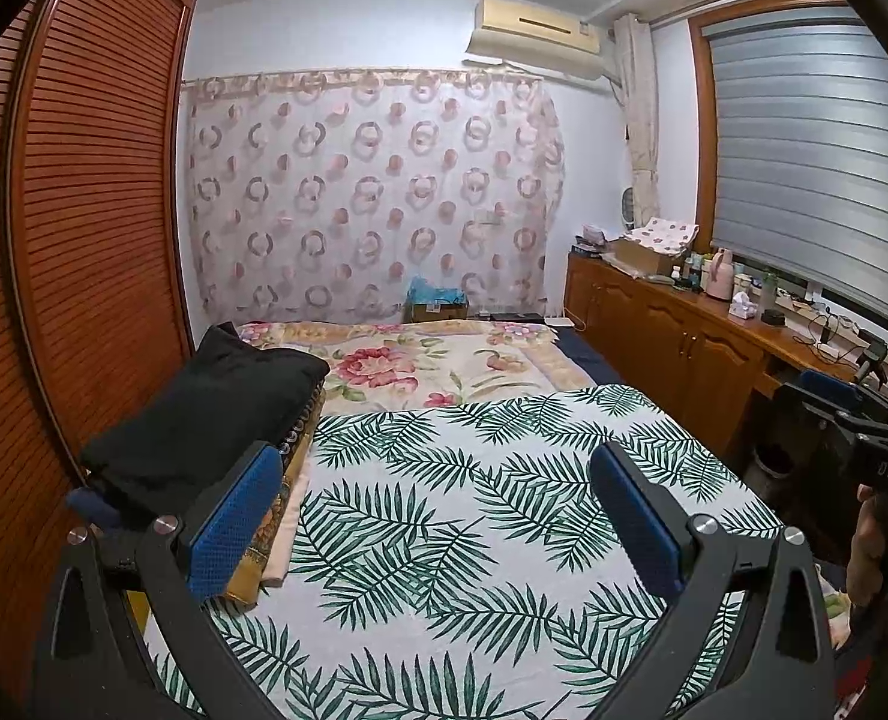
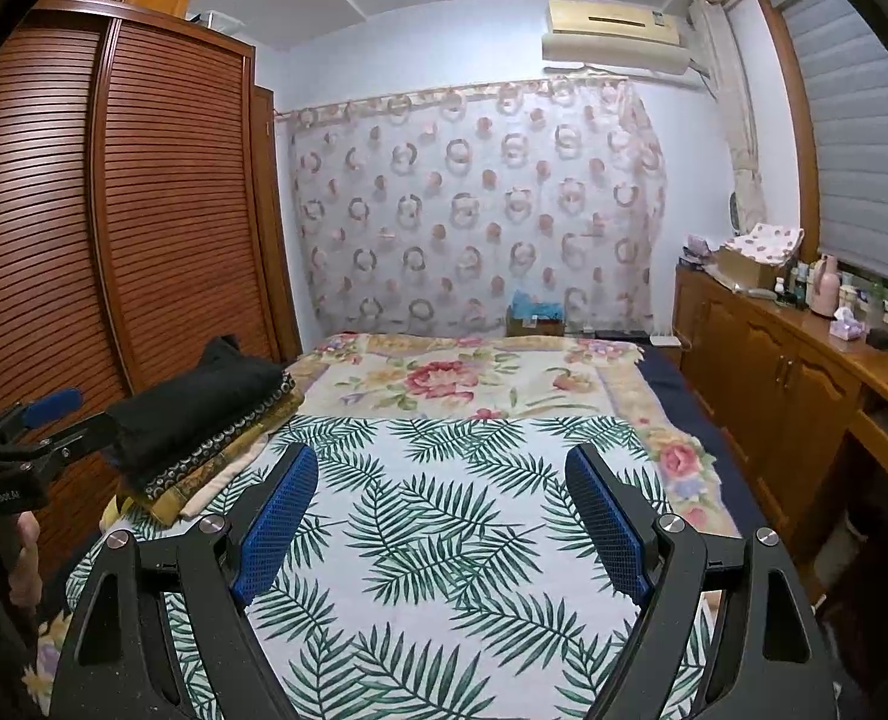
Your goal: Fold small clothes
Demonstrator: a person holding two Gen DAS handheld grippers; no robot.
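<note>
We hold both grippers, left (image 1: 438, 516) and right (image 2: 441, 516), fingers wide and empty, over the bed's leaf-print sheet (image 2: 444, 540). The folded stack (image 1: 204, 408) at the bed's left edge could topple if we brush it.

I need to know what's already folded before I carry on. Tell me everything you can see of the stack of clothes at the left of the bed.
The stack of clothes lies at the left edge of the bed, beside the wardrobe, partly on the leaf-print sheet. On top is a thick black garment, folded flat, soft and matte. Beneath it show the edges of a dark piece with pale rings, a mustard-yellow piece and a pale cream one at the bottom. The layers step outward towards the sheet. Neither gripper touches it.
</note>
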